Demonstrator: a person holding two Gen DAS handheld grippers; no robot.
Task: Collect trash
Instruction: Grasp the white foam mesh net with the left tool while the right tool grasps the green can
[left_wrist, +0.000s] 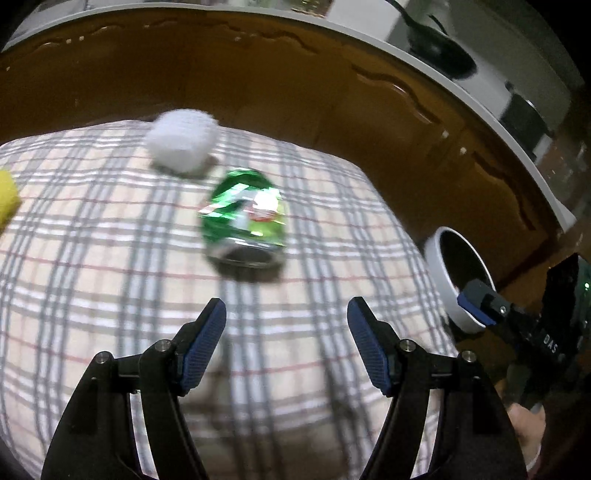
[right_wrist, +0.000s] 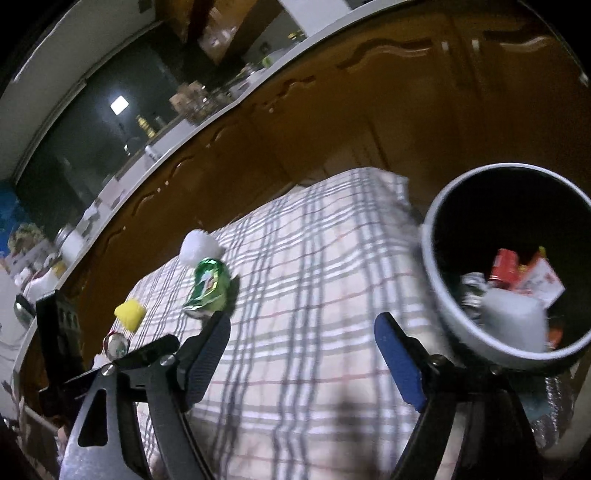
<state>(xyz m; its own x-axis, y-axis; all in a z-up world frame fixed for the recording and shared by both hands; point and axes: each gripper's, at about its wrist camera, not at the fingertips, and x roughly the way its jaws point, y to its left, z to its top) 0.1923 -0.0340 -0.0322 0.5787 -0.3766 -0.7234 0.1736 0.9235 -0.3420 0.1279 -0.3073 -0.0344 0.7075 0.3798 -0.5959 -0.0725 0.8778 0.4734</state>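
Checked surface (left_wrist: 92, 258) with trash; bin (right_wrist: 436, 236) at its right edge, already part filled. The crushed green can (left_wrist: 243, 225) lies on its side mid-surface, beside a white wad (left_wrist: 181, 142): probably light, thin-walled, slick, best pinched across its flattened body. Left hand-held gripper (left_wrist: 286, 345) hovers near it, jaws wide, empty; right hand-held gripper (right_wrist: 301, 360) likewise wide, beside the bin.

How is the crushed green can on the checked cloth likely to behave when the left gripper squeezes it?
The green can looks dented and flattened, so it probably weighs little and may buckle further under a squeeze. Its crumpled sides suggest it is unlikely to roll. The shiny metal could slip between the open left gripper's pads.
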